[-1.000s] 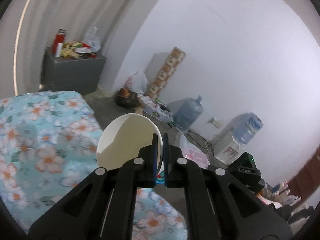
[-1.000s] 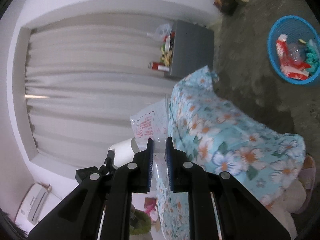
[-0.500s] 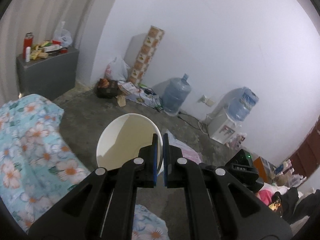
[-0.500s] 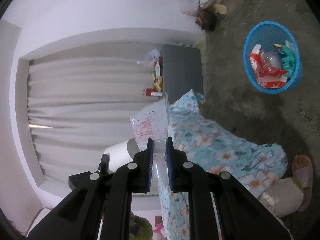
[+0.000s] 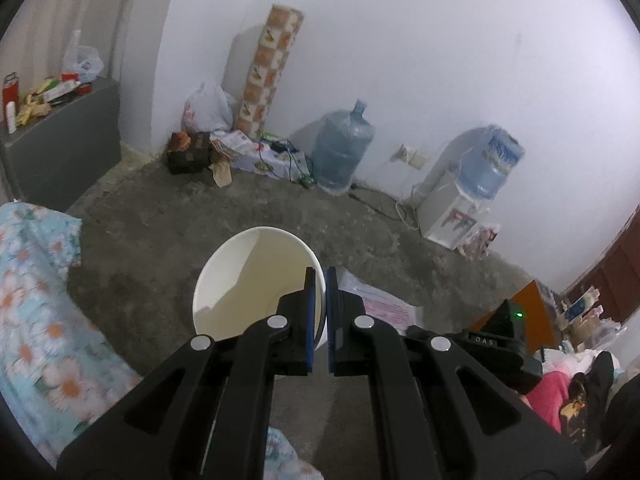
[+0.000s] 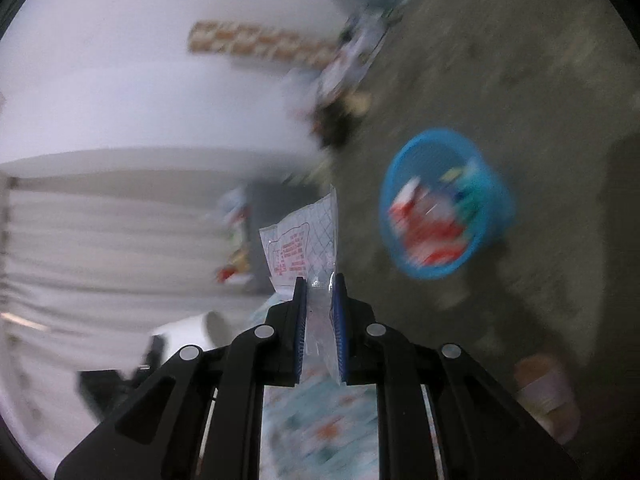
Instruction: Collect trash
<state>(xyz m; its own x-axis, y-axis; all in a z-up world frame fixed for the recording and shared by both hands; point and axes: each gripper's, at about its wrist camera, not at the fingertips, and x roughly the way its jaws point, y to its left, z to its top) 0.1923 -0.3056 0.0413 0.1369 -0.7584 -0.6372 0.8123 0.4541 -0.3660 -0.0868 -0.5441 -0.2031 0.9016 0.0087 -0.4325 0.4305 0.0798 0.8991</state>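
My left gripper (image 5: 318, 276) is shut on the rim of a white paper cup (image 5: 248, 280), whose empty cream inside faces the left wrist camera above the concrete floor. My right gripper (image 6: 320, 282) is shut on a clear plastic wrapper (image 6: 304, 236) with red print, which sticks up between the blue pads. In the blurred right wrist view a blue mesh basket (image 6: 492, 200) with red, white and green trash stands on the floor, up and right of the wrapper. The white cup (image 6: 188, 330) and left gripper show low at the left there.
A floral blue bedcover (image 5: 36, 308) fills the left. Along the white wall stand a grey cabinet (image 5: 64, 148) with clutter, a patterned roll (image 5: 268, 68), a water jug (image 5: 342, 152) and a dispenser (image 5: 468, 200). A sandal (image 6: 548, 392) lies on the floor at lower right.
Both hands have swung away from the bed toward the open floor. The cabinet slid left in the left wrist view; the blue basket came closer to centre in the right wrist view. Both grips are unchanged.
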